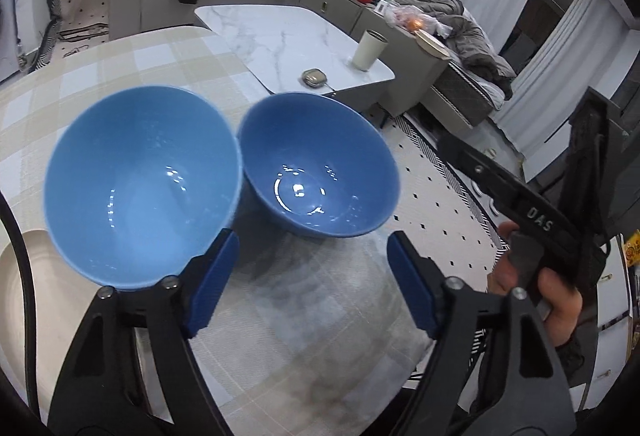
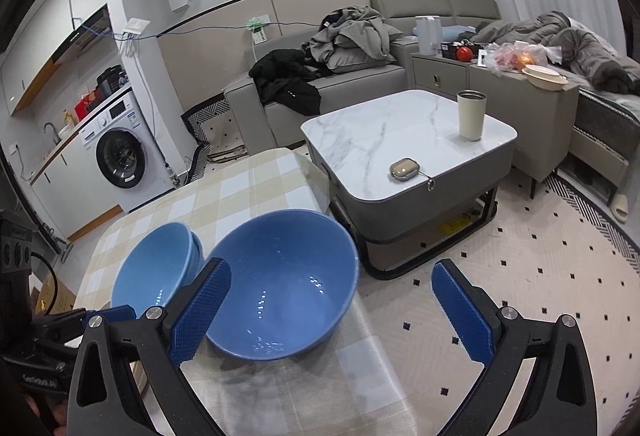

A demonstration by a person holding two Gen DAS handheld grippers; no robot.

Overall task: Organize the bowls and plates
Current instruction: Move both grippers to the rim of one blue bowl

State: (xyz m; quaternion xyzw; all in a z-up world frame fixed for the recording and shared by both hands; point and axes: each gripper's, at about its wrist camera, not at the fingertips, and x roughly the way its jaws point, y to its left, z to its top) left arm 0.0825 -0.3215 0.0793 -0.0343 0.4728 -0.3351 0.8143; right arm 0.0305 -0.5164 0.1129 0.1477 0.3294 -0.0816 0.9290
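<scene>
A light blue bowl (image 1: 140, 184) and a darker blue bowl (image 1: 320, 168) sit side by side on the checked tablecloth (image 1: 120, 64), rims touching. A cream plate (image 1: 60, 300) lies at the table's near left. My left gripper (image 1: 312, 268) is open and empty, just in front of the two bowls. My right gripper (image 2: 332, 300) is open and empty, its left finger (image 2: 200, 312) over the near rim of the darker bowl (image 2: 280, 284). The light blue bowl (image 2: 156, 272) appears nested on another like it. The left gripper's tip shows by it in the right wrist view.
A marble coffee table (image 2: 400, 140) with a cream tumbler (image 2: 472, 116) and small case (image 2: 405, 169) stands beyond the table edge. A sofa with clothes (image 2: 348, 36), a washing machine (image 2: 116, 156) and dotted rug (image 2: 540, 256) surround it. The right gripper's body (image 1: 540, 216) is at right.
</scene>
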